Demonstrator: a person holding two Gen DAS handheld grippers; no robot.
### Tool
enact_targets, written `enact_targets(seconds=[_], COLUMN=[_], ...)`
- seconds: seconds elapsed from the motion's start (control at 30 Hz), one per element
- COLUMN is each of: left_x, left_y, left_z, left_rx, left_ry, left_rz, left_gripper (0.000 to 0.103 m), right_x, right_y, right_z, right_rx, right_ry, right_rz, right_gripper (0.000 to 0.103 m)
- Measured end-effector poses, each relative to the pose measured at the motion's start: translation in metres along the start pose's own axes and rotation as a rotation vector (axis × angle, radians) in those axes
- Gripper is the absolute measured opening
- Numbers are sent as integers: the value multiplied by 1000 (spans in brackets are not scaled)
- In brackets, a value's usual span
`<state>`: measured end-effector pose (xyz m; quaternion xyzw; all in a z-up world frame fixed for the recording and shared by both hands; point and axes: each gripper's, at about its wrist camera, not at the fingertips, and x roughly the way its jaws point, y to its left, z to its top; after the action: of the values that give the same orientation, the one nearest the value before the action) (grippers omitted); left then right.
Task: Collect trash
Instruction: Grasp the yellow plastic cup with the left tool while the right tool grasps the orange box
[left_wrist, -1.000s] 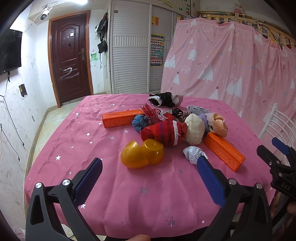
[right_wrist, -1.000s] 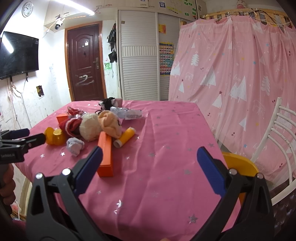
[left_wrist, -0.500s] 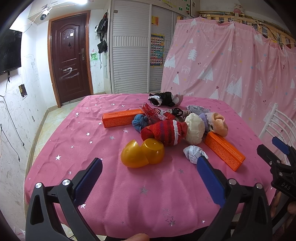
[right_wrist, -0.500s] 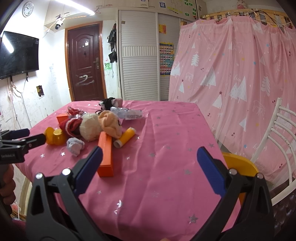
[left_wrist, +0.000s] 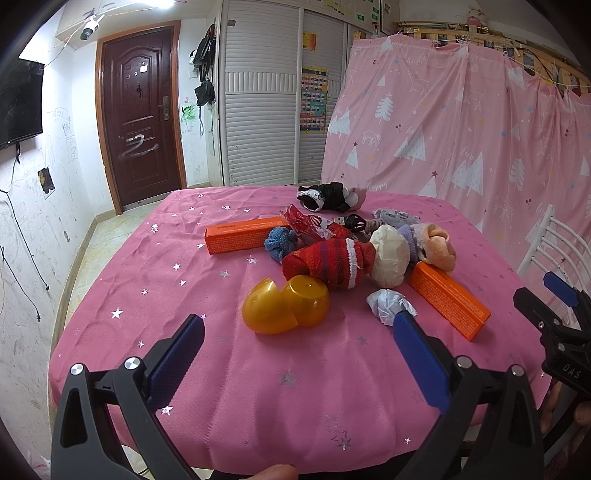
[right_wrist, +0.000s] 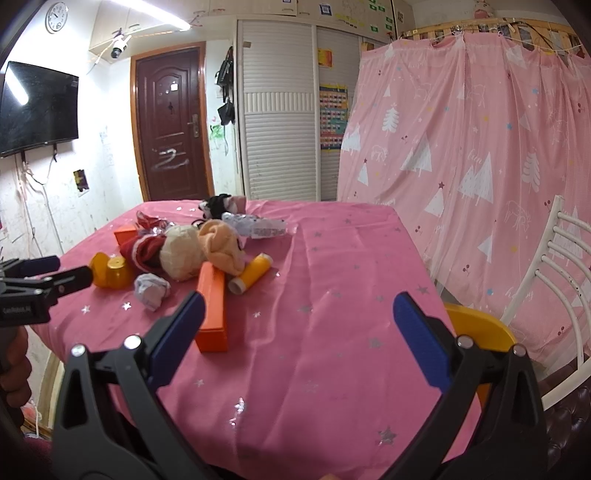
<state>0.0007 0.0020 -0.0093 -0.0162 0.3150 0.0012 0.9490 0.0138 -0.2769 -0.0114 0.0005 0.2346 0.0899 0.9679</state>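
A pile lies on the pink tablecloth (left_wrist: 147, 295): a crumpled white wrapper (left_wrist: 388, 304) (right_wrist: 150, 290), an opened yellow plastic capsule (left_wrist: 286, 304) (right_wrist: 110, 273), two orange boxes (left_wrist: 245, 234) (left_wrist: 448, 302) (right_wrist: 212, 306), a red foil wrapper (left_wrist: 310, 223), rolled socks (left_wrist: 328, 260), a yellow tube (right_wrist: 251, 277) and a clear plastic wrapper (right_wrist: 258, 227). My left gripper (left_wrist: 295, 350) is open, held at the near edge just short of the capsule. My right gripper (right_wrist: 295, 328) is open above bare cloth, right of the pile.
A yellow bin rim (right_wrist: 476, 325) shows beside the table's right edge, next to a white chair (right_wrist: 546, 273). A pink curtain (right_wrist: 480, 129) hangs behind. Door (left_wrist: 136, 129) and wardrobe stand far back. A hand (right_wrist: 14, 373) holds the left gripper.
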Motion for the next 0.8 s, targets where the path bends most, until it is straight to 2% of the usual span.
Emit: enact_targets(seconds=[0.3,0.47,0.6,0.67,0.8], left_x=[4,18,28,37,49], left_y=[4,20,34,40,48], left_z=[2,11,14,14,14], left_rx=[2,-7,9,36,34], left_ry=[14,43,57,85,129], left_rz=[3,12,3,9,-29], left_gripper=[95,95,95,93,74], right_x=[-5,-11,-7,1,18], right_y=[0,5,16,23,27], right_z=[6,12,14,12,10], right_rx=[9,47,40,38,44], right_ry=[-21,-33,-1,35,86], right_rz=[34,173,241,258,245], right_gripper=[97,97,97,97,97])
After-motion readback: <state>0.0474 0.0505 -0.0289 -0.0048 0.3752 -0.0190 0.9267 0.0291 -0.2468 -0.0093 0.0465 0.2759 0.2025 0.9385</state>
